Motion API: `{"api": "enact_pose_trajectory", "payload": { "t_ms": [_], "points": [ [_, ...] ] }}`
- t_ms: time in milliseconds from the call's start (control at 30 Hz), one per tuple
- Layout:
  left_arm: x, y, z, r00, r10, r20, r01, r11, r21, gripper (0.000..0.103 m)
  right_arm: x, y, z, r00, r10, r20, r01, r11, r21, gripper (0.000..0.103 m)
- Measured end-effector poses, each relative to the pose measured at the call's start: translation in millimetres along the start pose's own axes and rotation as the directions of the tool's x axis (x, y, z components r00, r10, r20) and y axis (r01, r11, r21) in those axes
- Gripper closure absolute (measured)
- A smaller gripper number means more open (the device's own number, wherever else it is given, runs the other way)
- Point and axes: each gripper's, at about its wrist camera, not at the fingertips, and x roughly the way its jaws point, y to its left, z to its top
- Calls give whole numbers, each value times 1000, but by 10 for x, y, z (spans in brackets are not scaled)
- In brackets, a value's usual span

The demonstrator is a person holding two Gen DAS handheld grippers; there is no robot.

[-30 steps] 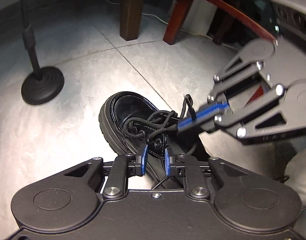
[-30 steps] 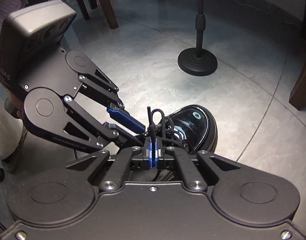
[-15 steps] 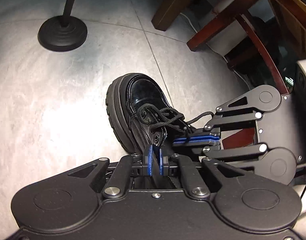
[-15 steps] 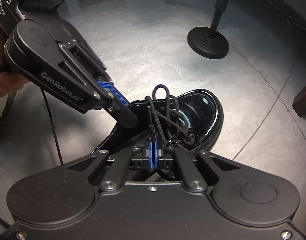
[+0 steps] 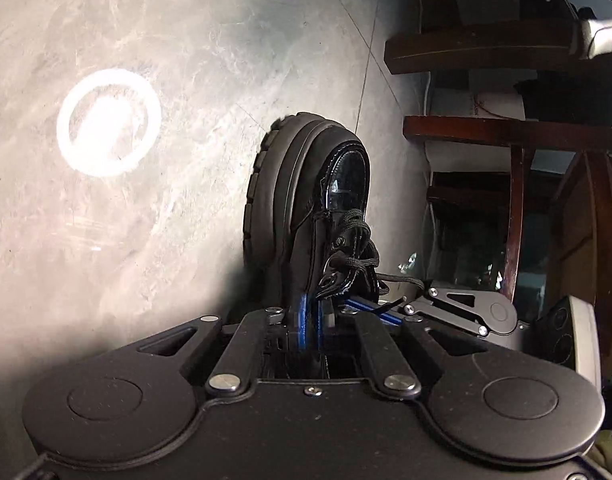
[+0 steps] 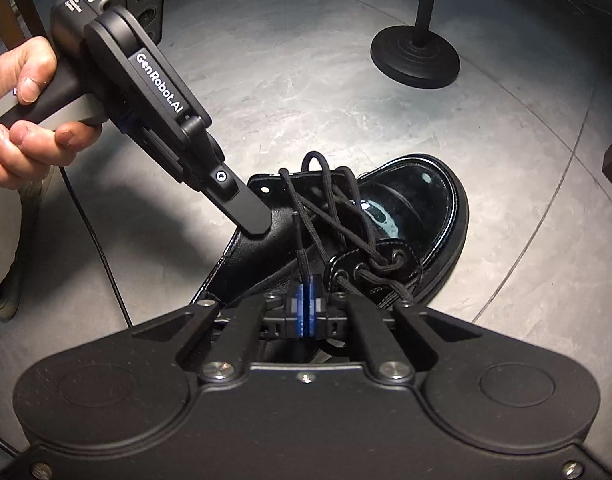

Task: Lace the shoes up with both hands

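Shoe (image 6: pixel 406 216) sits on the grey floor (image 6: pixel 306 80), now gripped: the left gripper (image 5: pixel 310 314), open a second ago, has closed on the eyelet flap (image 5: pixel 334 276) and tipped the shoe. The right gripper (image 6: pixel 306 312) stays pinched shut on the lace (image 6: pixel 299 240), so the free end can be aimed at an upper eyelet.

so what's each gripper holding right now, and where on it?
Right gripper: shut on the black lace, near its tip. Left gripper: shut on the shoe, on the upper's eyelet edge.
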Motion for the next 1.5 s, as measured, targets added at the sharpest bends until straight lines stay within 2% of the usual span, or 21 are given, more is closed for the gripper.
{"api": "enact_pose_trajectory", "payload": {
  "t_ms": [67,133,200,467,567,700,833,1000,1067,1167,1233,1333,1400,1500],
  "points": [
    [-1,-172,-16,999,46,11,-47,994,98,97,-74,19,53,1000,12,22,-11,999,-41,100],
    [17,-185,-17,999,48,12,-49,994,93,97,-171,-10,119,997,17,77,-13,998,-63,100],
    [17,-169,-19,999,47,14,-48,995,86,97,-225,-85,166,991,33,128,-29,999,-32,100],
    [24,-242,-24,996,88,15,-89,989,116,97,-34,-222,287,977,93,191,-99,995,25,100],
    [25,-251,-32,995,98,19,-100,988,120,97,35,-204,324,978,96,185,-101,995,14,100],
    [24,-366,-69,987,158,43,-163,969,187,94,99,-175,354,980,95,175,-98,995,9,100],
    [6,-385,-75,981,185,50,-191,965,178,93,111,-207,367,980,109,168,-115,993,28,100],
    [-32,-442,-134,977,207,51,-213,955,207,86,221,-266,368,979,144,147,-154,986,61,99],
    [-33,-405,-154,978,200,67,-209,959,189,86,245,-273,371,979,147,142,-158,985,74,99],
    [-19,-305,-139,984,169,60,-174,981,89,85,256,-327,366,976,167,141,-183,977,107,100],
    [-17,-280,-161,985,162,62,-166,984,61,84,266,-385,359,972,188,143,-209,967,147,99],
    [-26,-279,-228,981,172,91,-177,982,57,80,288,-455,345,966,213,145,-239,951,195,100],
    [-17,-278,-268,976,187,110,-194,979,64,68,298,-470,340,965,218,145,-245,947,207,100],
    [18,-335,-305,967,222,126,-237,965,117,64,313,-493,333,963,227,144,-255,940,226,100]
  ]
}}
